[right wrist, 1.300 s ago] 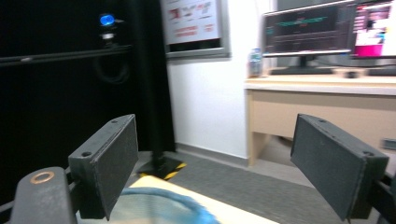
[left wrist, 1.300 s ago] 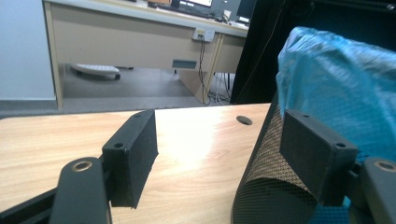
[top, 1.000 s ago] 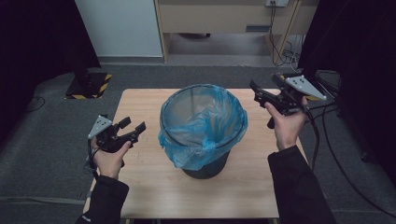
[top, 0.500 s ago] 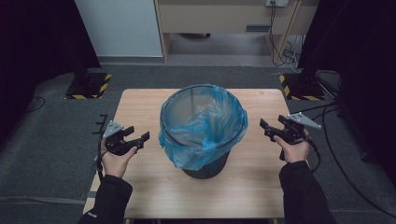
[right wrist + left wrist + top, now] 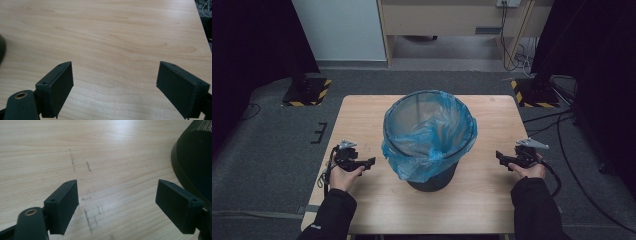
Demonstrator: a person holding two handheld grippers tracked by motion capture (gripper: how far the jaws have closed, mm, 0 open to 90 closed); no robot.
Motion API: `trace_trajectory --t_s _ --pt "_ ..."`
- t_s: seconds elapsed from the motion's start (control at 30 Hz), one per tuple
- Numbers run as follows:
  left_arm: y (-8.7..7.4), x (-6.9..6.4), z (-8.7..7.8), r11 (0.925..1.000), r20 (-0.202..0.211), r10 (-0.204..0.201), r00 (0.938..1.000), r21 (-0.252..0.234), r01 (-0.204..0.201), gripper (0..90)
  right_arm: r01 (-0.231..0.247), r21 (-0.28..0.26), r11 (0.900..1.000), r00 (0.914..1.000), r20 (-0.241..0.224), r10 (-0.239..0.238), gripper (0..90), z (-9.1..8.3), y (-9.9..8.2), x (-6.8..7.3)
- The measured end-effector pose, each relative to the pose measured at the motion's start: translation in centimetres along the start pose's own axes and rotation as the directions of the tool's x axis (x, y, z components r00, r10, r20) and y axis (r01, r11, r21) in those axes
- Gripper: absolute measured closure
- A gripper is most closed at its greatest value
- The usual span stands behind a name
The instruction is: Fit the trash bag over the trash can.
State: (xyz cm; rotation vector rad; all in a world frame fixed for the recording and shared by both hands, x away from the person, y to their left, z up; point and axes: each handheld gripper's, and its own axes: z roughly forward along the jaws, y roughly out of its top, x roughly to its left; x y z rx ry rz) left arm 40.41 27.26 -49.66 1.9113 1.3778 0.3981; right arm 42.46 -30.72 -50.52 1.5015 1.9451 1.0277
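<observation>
The bin (image 5: 430, 145) stands in the middle of the table (image 5: 362, 107), black mesh lined with a blue bag (image 5: 432, 131) folded over its rim. My two hands rest low on the tabletop at either side of it, forearms coming in from the near edge. My left gripper (image 5: 371, 162) points toward the bin's foot, near it but apart; its jaws have just been opening and stand spread with only bare wood between them. The left gripper view (image 5: 117, 195) shows dark scuff marks (image 5: 80, 165) on the wood and the bin's mesh wall (image 5: 197, 155) at the right edge. My right gripper (image 5: 499, 157) also points at the bin, farther off, jaws spread over plain tabletop (image 5: 115, 45).
</observation>
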Motion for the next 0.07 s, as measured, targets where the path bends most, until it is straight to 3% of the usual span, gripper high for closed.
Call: trace_trajectory --t_s 0.07 --pt "-0.04 0.01 0.17 1.0 -0.002 0.0 1.0 0.007 0.0 16.5 0.006 0.017 0.9998 1.0 0.008 -0.006 13.4 0.35 -0.31 -0.27"
